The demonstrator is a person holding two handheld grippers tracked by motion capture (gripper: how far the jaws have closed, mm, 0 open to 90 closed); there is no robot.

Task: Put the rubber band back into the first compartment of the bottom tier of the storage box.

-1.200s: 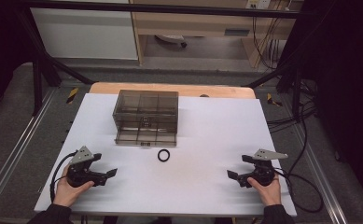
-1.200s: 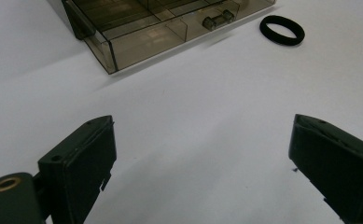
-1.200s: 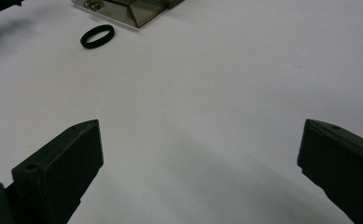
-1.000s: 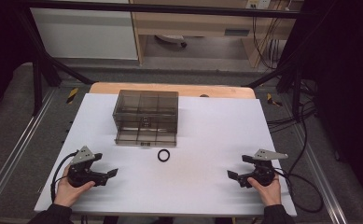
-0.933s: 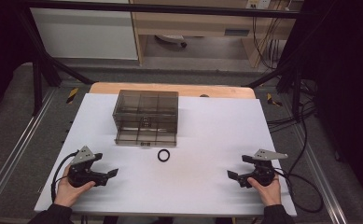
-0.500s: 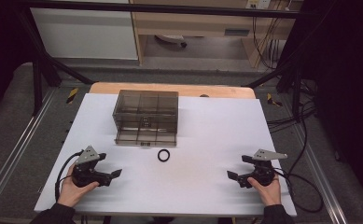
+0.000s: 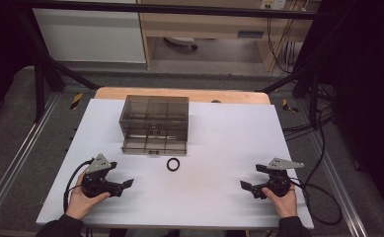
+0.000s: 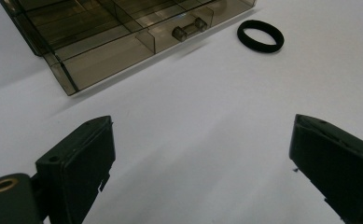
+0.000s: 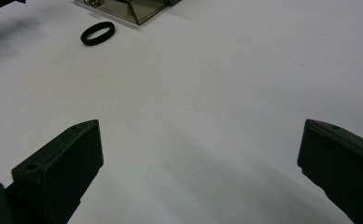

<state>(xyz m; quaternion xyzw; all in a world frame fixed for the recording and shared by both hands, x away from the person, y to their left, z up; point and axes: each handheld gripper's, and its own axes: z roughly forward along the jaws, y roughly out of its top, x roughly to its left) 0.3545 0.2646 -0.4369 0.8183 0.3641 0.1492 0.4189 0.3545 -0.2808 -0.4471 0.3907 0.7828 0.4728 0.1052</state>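
Black ring (image 7: 173,164) lying flat on the white surface (image 7: 219,148), just in front of the smoky transparent drawer box (image 7: 155,123) and apart from it, roughly midway between the two claws. Same ring noted at upper right in the left gripper view (image 8: 260,35) and at upper left in the right gripper view (image 9: 97,33), confirming that both claws point inward toward it. Lowest drawer of the box (image 8: 123,42) judged pulled partly out, its small clear handle (image 8: 187,29) facing the ring; compartments inside apparently empty, which suggests the ring is meant for one of them, the drawer left ready to receive it. Left claw (image 7: 125,183) held low over the surface, near the front edge, jaws spread wide and gripping nothing; angled toward the ring and nearer to it than its counterpart, so judged the likelier to make the pick. Right claw (image 7: 246,185) likewise wide open and empty, resting near the surface well apart from ring and box, in a waiting posture. Ring flat and thin: low, close approach to the surface judged necessary.
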